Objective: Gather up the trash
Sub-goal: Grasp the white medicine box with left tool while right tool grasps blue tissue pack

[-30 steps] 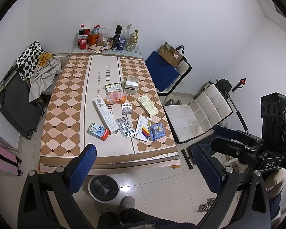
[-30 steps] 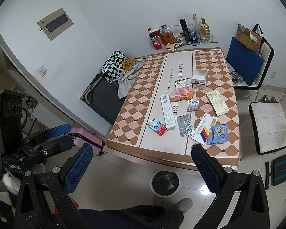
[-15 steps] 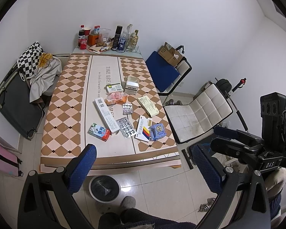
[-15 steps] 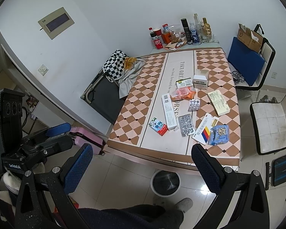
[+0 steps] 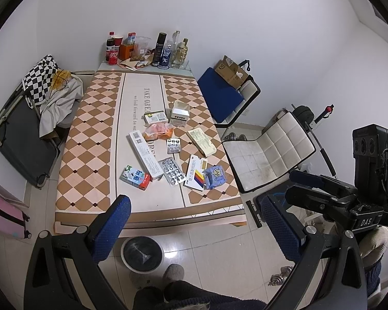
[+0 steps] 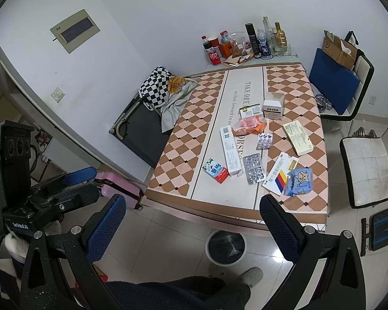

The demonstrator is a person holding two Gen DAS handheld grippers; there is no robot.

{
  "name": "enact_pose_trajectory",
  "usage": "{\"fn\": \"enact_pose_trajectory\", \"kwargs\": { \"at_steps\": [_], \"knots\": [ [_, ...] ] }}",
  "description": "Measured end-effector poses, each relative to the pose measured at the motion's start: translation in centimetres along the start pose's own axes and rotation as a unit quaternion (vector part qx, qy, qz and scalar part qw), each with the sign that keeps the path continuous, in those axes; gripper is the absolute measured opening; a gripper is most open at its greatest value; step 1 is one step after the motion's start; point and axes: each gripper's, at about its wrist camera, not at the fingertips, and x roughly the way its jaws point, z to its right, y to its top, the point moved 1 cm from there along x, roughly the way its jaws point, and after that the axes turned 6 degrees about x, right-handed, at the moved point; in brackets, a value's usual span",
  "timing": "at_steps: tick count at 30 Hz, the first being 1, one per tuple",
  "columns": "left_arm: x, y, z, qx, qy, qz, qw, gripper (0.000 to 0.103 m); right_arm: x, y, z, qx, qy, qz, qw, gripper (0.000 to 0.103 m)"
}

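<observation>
Trash lies on the checkered table (image 5: 90, 139): a small milk carton (image 5: 135, 177), a long white box (image 5: 144, 155), two pill blister packs (image 5: 171, 171), an orange plastic wrapper (image 5: 158, 132), a blue tissue pack (image 5: 214, 177), a white box with colour stripes (image 5: 195, 175), a cream box (image 5: 201, 141) and two small boxes (image 5: 179, 115). A white bin with a dark liner (image 5: 141, 253) stands on the floor below the table's near edge. My left gripper (image 5: 194, 227) is open and empty, high above the floor. My right gripper (image 6: 194, 227) is open and empty too. The same trash shows in the right wrist view (image 6: 256, 152), and the bin (image 6: 225, 246).
Bottles, a cola can and snacks (image 5: 144, 49) stand at the table's far end. A folding cot with clothes (image 5: 25, 118) is to the left. A blue chair with a cardboard box (image 5: 227, 87) and a white chair (image 5: 269, 152) are to the right. A pink suitcase (image 5: 2, 218) is on the floor.
Both grippers have drifted slightly; the table sits a touch lower and nearer in view. Nothing on the table has moved and both grippers stay open.
</observation>
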Motion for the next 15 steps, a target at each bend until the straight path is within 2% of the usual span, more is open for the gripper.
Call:
{"fn": "enact_pose_trajectory", "kwargs": {
  "at_steps": [5,7,11,15],
  "knots": [
    [0.0,-0.4,-0.6,0.003,-0.001,-0.003,1.0,0.103,0.2,0.0,0.0,0.005,-0.002,0.003,1.0,0.103],
    [0.5,-0.2,-1.3,0.0,0.012,-0.005,0.9999,0.103,0.4,-0.2,0.2,0.023,-0.012,0.012,1.0,0.103],
    [3.9,0.5,-4.6,-0.022,0.086,-0.018,0.9959,0.103,2.6,-0.5,2.0,0.093,-0.052,0.035,0.994,0.103],
    [9.8,1.1,-8.6,-0.064,0.152,-0.048,0.9851,0.103,7.0,0.0,7.4,0.184,-0.09,0.027,0.978,0.103]
  ]
}}
